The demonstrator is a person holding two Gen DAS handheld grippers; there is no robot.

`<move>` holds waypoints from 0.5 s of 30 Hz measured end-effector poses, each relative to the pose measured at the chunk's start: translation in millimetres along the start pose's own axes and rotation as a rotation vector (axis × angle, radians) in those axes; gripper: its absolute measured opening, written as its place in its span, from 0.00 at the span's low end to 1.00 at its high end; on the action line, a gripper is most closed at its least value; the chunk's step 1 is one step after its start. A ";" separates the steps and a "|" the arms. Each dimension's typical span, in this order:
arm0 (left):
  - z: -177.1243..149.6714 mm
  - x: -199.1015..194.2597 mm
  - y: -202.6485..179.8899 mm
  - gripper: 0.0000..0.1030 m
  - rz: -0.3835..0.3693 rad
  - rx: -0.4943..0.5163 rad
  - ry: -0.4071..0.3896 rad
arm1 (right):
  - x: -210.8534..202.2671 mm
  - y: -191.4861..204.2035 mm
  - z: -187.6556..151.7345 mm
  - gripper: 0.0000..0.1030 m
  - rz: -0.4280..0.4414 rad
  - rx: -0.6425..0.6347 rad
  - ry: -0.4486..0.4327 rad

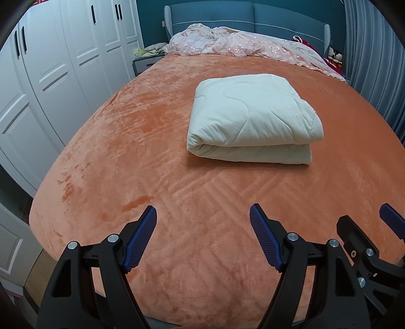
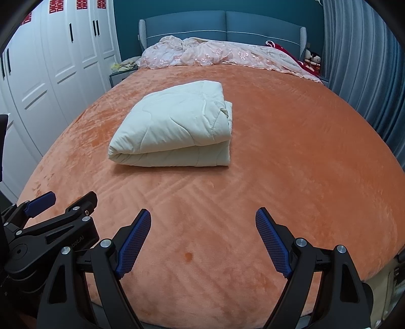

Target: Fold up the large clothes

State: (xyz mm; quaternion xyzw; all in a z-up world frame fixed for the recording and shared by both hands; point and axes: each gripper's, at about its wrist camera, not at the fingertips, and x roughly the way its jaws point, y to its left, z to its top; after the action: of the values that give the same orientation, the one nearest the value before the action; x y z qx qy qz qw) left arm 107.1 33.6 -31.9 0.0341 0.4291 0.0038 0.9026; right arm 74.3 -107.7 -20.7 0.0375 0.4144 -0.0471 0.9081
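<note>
On the orange bed [image 1: 126,151], the folded quilt [image 1: 253,119] (cream) lies well beyond both released, empty grippers [image 1: 203,215] [image 2: 203,217].

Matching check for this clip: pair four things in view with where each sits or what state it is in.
Things:
1. cream quilted comforter
2. pink lace-trimmed bedspread
3. white panelled wardrobe doors
4. left gripper

Places or states:
A. bunched up by the blue headboard
B. folded in a thick block in the middle of the orange plush bed cover
C. jaws open, nothing between them
D. standing along the left side of the bed

Pairs: 1-B, 2-A, 3-D, 4-C
</note>
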 end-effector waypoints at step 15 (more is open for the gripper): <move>0.5 0.5 -0.7 0.71 0.000 0.003 0.001 | 4.0 0.1 -1.3 0.81 -0.005 0.001 0.011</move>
State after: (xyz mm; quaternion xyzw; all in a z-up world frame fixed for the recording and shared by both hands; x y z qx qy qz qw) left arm 107.8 32.8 -32.0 0.0356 0.4294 0.0032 0.9024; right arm 76.0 -107.7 -24.6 0.0371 0.4194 -0.0494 0.9057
